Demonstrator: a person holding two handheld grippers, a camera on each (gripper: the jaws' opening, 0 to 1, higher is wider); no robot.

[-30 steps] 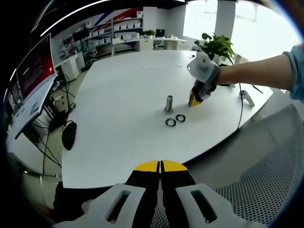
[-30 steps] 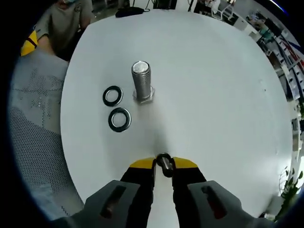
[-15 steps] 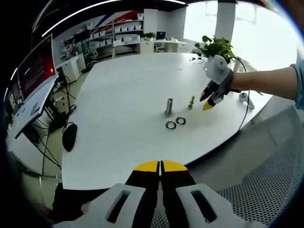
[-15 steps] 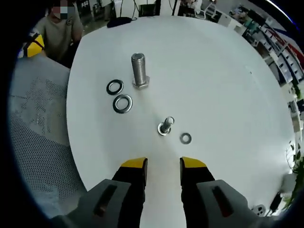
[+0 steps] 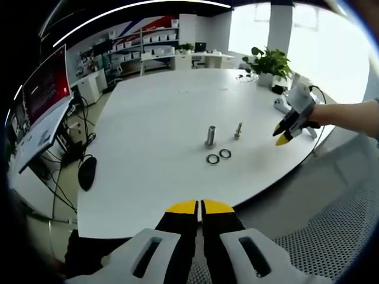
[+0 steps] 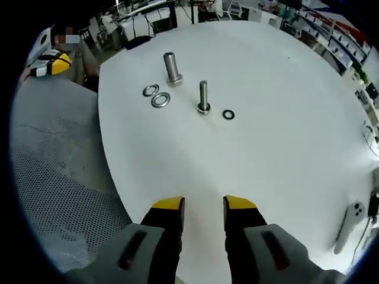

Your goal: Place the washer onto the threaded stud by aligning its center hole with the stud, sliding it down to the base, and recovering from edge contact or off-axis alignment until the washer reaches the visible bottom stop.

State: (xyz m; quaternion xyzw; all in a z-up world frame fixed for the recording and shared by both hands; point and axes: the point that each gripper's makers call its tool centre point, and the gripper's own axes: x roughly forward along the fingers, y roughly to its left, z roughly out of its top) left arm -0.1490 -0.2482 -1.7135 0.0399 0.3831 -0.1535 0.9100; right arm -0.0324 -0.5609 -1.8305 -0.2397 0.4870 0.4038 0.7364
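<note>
since a second ago the right gripper has let go of the slim threaded stud it was holding, stood it on the white table, and drawn well back with jaws parted and empty; in the left gripper view the right gripper hangs out past the table's far edge. going left to right in the right gripper view: two large dark washers lie flat and just beside each other, the big hex bolt stands upright behind them, then the slim stud, then a small washer flat on the table just to its right, apart from it. the left gripper sits low at the near table edge, jaws closed with nothing between them. the step in hand looks to be picking up the small washer, though at this size its fit to the stud is only likely. to do it well, come down over the washer's rim, pinch one edge so the hole stays free, carry it level above the stud tip, and lower straight along the axis.
</note>
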